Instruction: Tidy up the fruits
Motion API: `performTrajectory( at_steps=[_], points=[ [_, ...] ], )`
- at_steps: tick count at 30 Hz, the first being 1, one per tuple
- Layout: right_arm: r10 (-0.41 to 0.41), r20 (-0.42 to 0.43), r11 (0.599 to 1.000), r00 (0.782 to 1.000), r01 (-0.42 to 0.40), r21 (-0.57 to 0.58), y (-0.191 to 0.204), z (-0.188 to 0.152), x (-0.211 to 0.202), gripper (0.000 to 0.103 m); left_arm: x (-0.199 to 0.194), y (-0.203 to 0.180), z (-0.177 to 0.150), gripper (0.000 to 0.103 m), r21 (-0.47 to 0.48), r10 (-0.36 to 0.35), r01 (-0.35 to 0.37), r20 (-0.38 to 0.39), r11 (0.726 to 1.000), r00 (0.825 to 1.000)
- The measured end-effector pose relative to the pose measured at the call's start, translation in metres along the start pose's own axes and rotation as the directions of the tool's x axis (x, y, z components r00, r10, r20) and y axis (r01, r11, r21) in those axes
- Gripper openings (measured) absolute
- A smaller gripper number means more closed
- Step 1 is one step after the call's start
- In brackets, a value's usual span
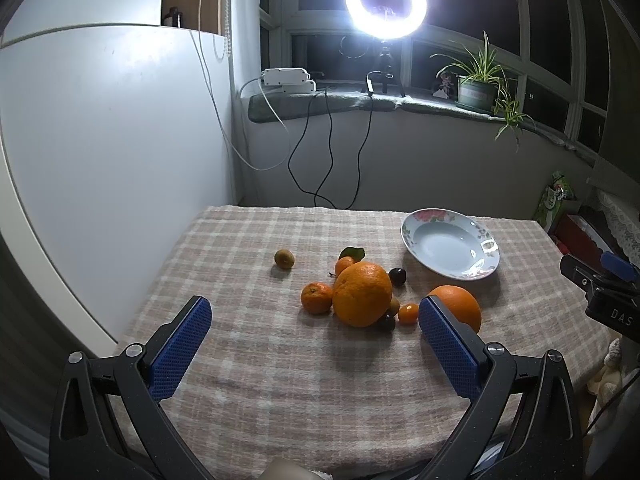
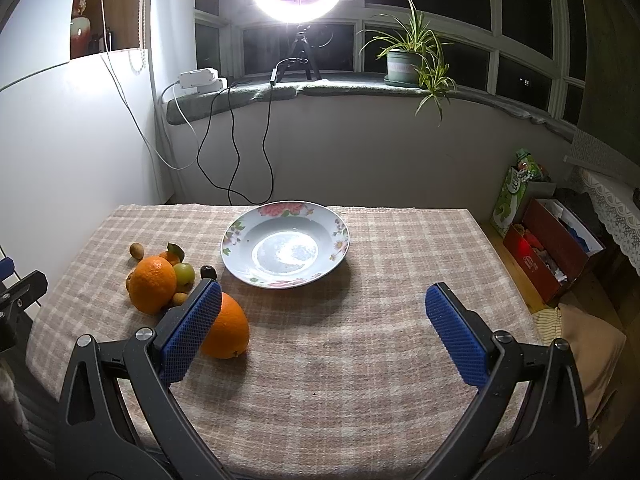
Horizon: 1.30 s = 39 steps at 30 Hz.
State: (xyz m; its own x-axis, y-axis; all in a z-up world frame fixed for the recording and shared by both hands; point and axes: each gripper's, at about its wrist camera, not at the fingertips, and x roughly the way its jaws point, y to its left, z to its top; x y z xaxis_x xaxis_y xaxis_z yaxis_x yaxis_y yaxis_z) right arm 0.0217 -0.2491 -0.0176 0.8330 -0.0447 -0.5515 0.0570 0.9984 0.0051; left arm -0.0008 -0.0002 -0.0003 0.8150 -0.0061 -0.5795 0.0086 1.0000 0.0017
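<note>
Both the left gripper (image 1: 315, 340) and right gripper (image 2: 323, 328) hang released above the surface, since the fruits (image 1: 362, 294) await transfer into the empty plate (image 2: 240, 228).

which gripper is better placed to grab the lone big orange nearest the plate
Right, probably. The right gripper is open with the lone orange just beside its left finger and the plate straight ahead. The left gripper faces the fruit cluster instead.
</note>
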Motion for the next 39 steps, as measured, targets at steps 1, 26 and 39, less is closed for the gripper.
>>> performTrajectory(
  at_steps=[1,26,39],
  points=[
    [0.001,-0.001,1.0,1.0,-0.001,0.0,0.0,0.0001,0.0001,0.103,-0.0002,-0.0007,0.0,0.103,-0.001,-0.001,0.001,0.0,1.0,1.0],
    [0.003,-0.002,1.0,1.0,-0.003,-0.008,0.0042,-0.0006,0.005,0.103,0.0006,-0.0024,-0.0002,0.103,-0.002,-0.004,0.004,0.0,1.0,1.0],
    [0.004,-0.007,1.0,1.0,-0.004,-0.009,0.0053,-0.001,0.007,0.103,0.0065,-0.0031,-0.0019,0.103,-0.007,-0.019,0.019,-0.013,1.0,1.0]
  ],
)
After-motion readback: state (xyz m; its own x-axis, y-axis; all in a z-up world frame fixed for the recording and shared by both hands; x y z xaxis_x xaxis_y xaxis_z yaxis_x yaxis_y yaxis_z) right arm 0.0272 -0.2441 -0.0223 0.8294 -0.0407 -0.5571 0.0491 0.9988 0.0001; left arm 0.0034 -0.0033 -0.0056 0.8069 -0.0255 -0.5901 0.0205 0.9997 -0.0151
